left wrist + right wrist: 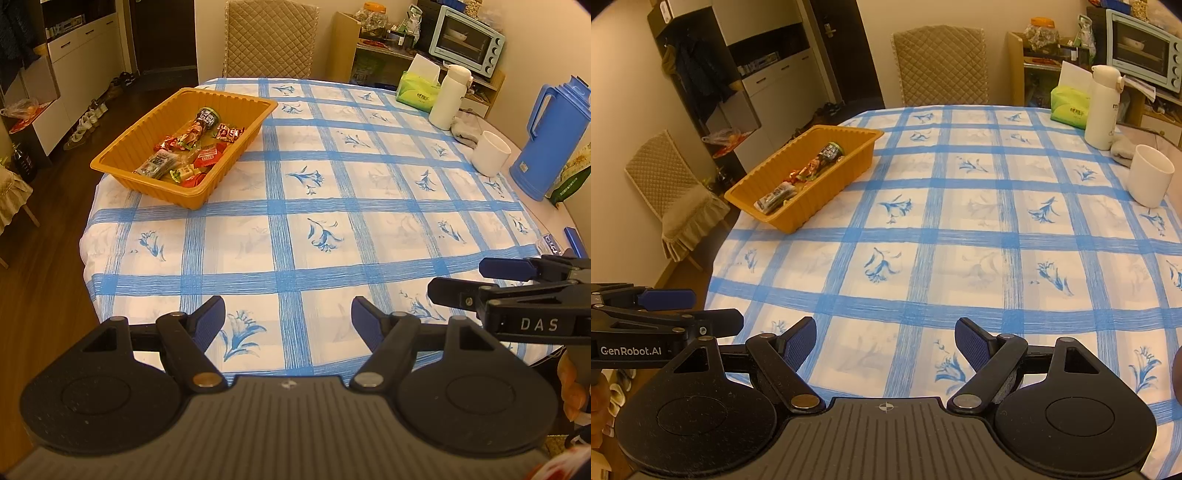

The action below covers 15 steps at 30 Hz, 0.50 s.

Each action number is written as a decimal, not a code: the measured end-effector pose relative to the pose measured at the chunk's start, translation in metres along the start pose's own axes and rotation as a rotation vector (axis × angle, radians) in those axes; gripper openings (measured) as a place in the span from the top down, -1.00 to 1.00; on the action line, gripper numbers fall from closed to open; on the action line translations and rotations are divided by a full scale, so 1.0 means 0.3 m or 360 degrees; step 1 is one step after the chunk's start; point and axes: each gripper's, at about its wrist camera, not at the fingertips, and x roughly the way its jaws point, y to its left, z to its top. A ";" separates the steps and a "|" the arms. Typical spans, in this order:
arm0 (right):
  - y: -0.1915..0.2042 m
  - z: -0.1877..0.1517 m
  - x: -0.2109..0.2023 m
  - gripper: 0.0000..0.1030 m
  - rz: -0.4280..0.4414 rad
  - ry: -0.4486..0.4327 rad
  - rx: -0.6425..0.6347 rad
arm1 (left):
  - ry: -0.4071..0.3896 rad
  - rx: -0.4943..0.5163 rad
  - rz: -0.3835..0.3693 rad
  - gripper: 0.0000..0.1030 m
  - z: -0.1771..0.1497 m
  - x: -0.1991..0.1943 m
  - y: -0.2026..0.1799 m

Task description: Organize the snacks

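An orange plastic tray (236, 147) (831, 199) sits near the table's far left edge. In it lie several wrapped snacks (184, 155) (798, 177) and a dark can (207, 117) on its side. My left gripper (288, 319) hovers open over the near edge of the checked tablecloth with nothing between its fingers. My right gripper (885, 339) is open too and holds nothing. Each gripper shows from the side in the other's view: the right gripper (458, 280) at the right edge, the left gripper (716, 308) at the left edge.
A blue-and-white checked cloth (332, 221) covers the round table. At the right stand a white cup (491, 153), a white flask (448, 98), a green tissue pack (417, 90) and a blue jug (546, 144). A padded chair (271, 38) stands behind the table.
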 end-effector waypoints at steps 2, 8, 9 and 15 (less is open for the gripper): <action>-0.002 0.002 0.000 -0.59 -0.0002 -0.0002 0.0005 | 0.0000 0.0001 -0.0001 -0.43 0.001 0.000 0.000; -0.002 0.004 0.001 -0.59 -0.0002 -0.0003 0.0005 | -0.0002 0.0000 -0.0002 -0.43 0.003 0.000 -0.001; -0.002 0.004 0.001 -0.59 -0.0001 -0.0003 0.0005 | -0.0002 0.0000 -0.0002 -0.43 0.004 0.000 -0.001; -0.002 0.005 0.001 -0.59 0.0000 -0.0002 0.0004 | 0.0002 -0.0002 -0.0004 -0.43 0.011 0.001 -0.001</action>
